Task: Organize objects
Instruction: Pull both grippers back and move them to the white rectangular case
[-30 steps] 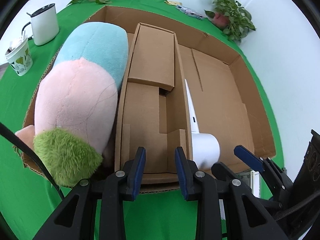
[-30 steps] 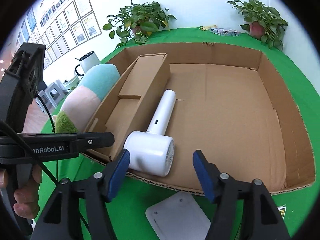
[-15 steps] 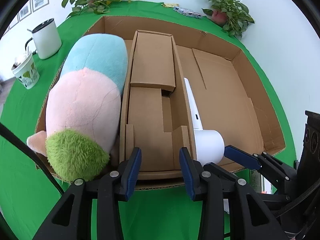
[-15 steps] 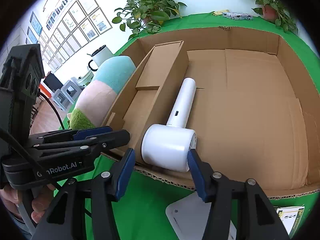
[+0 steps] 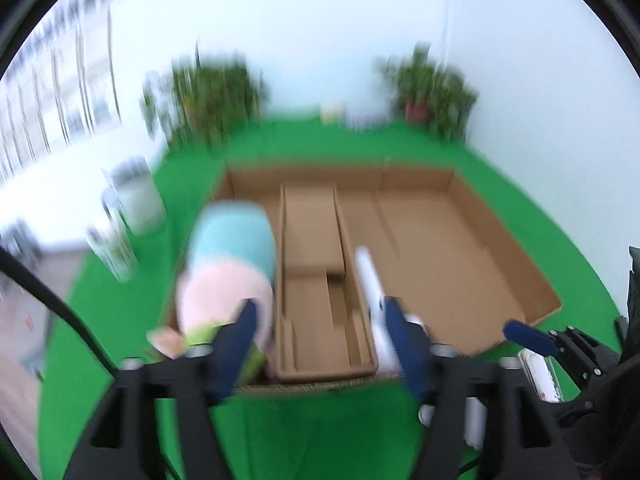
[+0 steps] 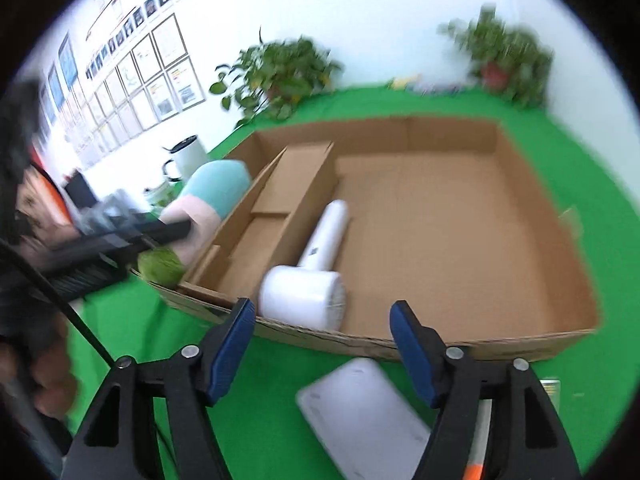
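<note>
Setting: A green cloth-covered table (image 6: 560, 128) stood against a white wall, with leafy potted plants at 12 and 2 o'clock in the right wrist view; both views were motion-blurred.

Box: A wide, shallow brown cardboard box (image 6: 536, 184) lay on the cloth, with a narrow cardboard insert tray (image 6: 276, 208) inside at its 9 o'clock side.

Packed items: A white plastic hair dryer (image 6: 316, 268) lay in the box just beside the tray; a pink, blue and green plush toy (image 6: 208, 192) filled the slot on the tray's far side.

Loose item: A flat white rounded-rectangle plastic slab (image 6: 360, 412) lay on the cloth outside the box, at 6 o'clock, near the right gripper.

Right gripper (image 6: 324, 344): Jaws spread wide, holding nothing.

Left gripper (image 5: 320, 344): Jaws apart, empty, above the box's near edge.

Advice: The slab looked like the likely next pick; because it lay flat, tilting one finger under an edge before closing would probably help, then placing it in the bare section of the box.
</note>
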